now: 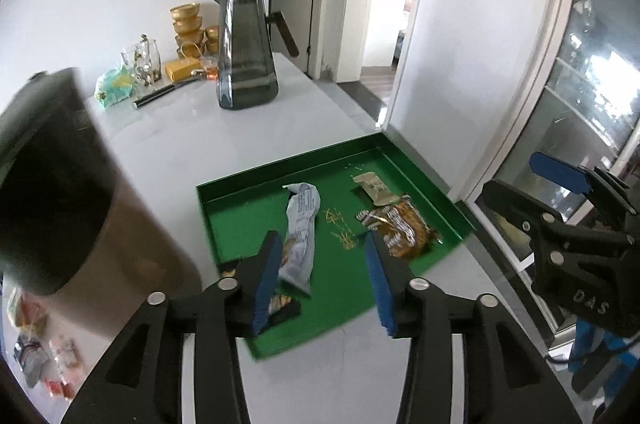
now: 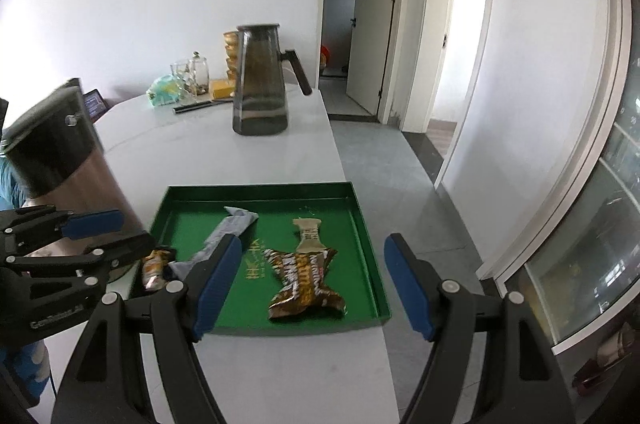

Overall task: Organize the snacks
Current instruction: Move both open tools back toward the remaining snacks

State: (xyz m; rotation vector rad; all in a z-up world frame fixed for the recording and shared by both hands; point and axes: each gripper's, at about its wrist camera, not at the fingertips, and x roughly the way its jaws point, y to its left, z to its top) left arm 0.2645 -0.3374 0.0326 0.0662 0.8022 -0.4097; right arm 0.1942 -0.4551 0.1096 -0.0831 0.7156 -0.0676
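Observation:
A green tray (image 1: 224, 192) (image 2: 360, 212) lies on the white table. In it lie a grey-white snack packet (image 1: 300, 228) (image 2: 236, 224), a brown striped packet (image 1: 404, 228) (image 2: 304, 280), a beige packet (image 1: 374, 186) (image 2: 308, 236) and a small dark packet at the tray's near-left corner (image 1: 282, 306) (image 2: 154, 266). My left gripper (image 1: 322, 284) (image 2: 100, 236) is open and empty, hovering over the tray's near part by the grey-white packet. My right gripper (image 2: 312, 284) (image 1: 560, 192) is open and empty, above the tray's near edge.
A dark-lidded metal canister (image 1: 60, 192) (image 2: 68, 164) stands left of the tray. A smoked glass pitcher (image 1: 246, 52) (image 2: 262, 80) stands farther back, with gold bowls (image 1: 188, 28), glass jars and a green bag behind. Loose snack packets (image 1: 44, 352) lie at the near left. The table edge drops to the floor at right.

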